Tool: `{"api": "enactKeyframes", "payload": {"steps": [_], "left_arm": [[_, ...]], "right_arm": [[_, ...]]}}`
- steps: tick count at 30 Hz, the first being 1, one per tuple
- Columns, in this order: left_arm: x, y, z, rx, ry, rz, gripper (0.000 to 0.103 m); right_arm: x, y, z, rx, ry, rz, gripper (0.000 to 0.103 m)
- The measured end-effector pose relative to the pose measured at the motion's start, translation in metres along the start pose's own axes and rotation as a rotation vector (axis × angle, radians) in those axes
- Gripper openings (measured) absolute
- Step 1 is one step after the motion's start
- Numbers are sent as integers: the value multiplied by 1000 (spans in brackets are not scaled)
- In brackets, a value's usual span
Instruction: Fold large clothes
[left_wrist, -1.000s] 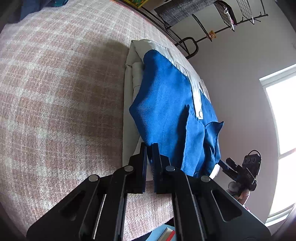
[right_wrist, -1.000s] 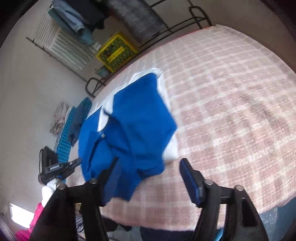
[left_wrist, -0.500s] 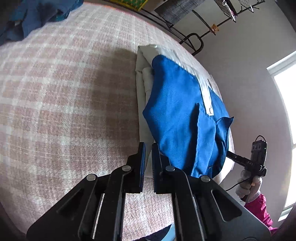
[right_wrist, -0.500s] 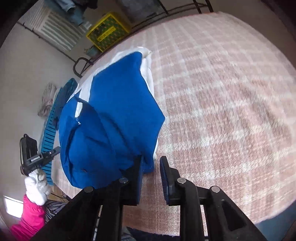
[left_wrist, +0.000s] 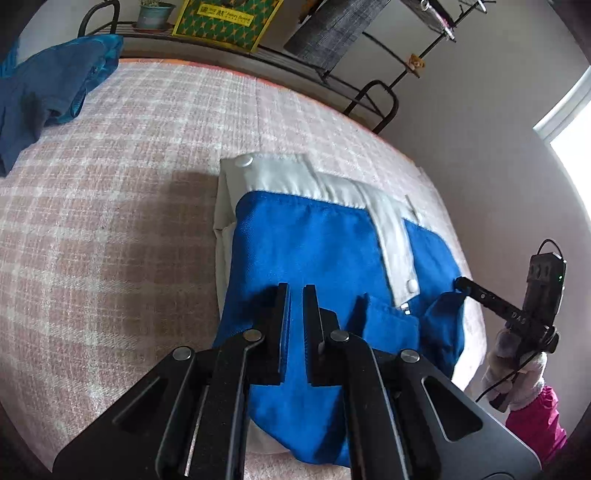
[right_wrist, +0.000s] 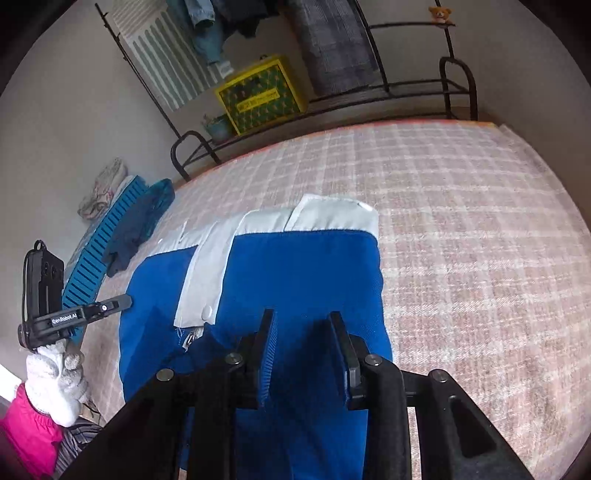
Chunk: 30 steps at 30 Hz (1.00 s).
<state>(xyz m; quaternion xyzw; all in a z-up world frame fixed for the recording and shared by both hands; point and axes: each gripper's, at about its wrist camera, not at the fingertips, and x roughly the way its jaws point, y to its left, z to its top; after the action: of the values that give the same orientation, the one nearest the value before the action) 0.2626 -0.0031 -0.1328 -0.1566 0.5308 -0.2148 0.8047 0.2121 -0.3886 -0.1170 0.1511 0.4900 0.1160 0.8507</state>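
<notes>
A blue and white garment (left_wrist: 314, 243) lies folded into a compact stack on the pink plaid bed cover (left_wrist: 110, 221); it also shows in the right wrist view (right_wrist: 303, 269). My left gripper (left_wrist: 295, 291) hovers over the blue cloth, jaws nearly closed with a thin gap and nothing between them. My right gripper (right_wrist: 301, 321) is open over the same blue cloth, empty. Each gripper appears at the edge of the other's view, held by a white-gloved hand (right_wrist: 55, 376).
A dark blue garment (left_wrist: 48, 96) lies at the bed's far left corner. A metal rack (right_wrist: 332, 96) with a yellow crate (right_wrist: 262, 92) and hanging clothes stands behind the bed. A blue slatted crate (right_wrist: 99, 251) sits beside the bed.
Both grippers have moved up over the folded garment. The right gripper has opened from nearly shut. The garment now lies flatter and squarer on the bed.
</notes>
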Motion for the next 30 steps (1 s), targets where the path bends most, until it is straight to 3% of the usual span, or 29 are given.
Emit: {"api": "enactKeyframes", "payload": {"steps": [4,9,10,11,12,13,14,16,19,21,28,30], "left_arm": [[32,13,-13,-18,75,-1,3],[17,16,-10,-18,77,-42,3],[9,19,-8,-42,61,-65,3],[2,23,-5,-62,47,-83,6],[-4,28,-2,-79,33,-104,11],[-9,34,1,-108,20,-123,32],[-12,41,4,-148,7,-141,60],[-14,57,9,-238,-15,-179,75],[-3,77,18,-357,19,-277,75],[7,80,24,-364,50,-309,75],[42,78,33,-368,139,-321,75],[48,79,34,-361,152,-321,75]], "right_arm": [[20,-13,-5,17,80,6,24],[4,-9,0,-17,82,26,26],[-6,-12,2,-6,54,43,32],[-15,-18,3,9,19,60,46],[-24,-24,3,26,-19,73,55],[-31,-31,3,44,-54,81,70],[-34,-39,3,65,-73,80,74],[-31,-58,2,137,-74,92,76],[-18,-85,0,241,-44,153,77],[-9,-94,0,263,-20,187,79],[30,-101,2,252,78,264,84],[32,-102,2,242,62,298,87]]}}
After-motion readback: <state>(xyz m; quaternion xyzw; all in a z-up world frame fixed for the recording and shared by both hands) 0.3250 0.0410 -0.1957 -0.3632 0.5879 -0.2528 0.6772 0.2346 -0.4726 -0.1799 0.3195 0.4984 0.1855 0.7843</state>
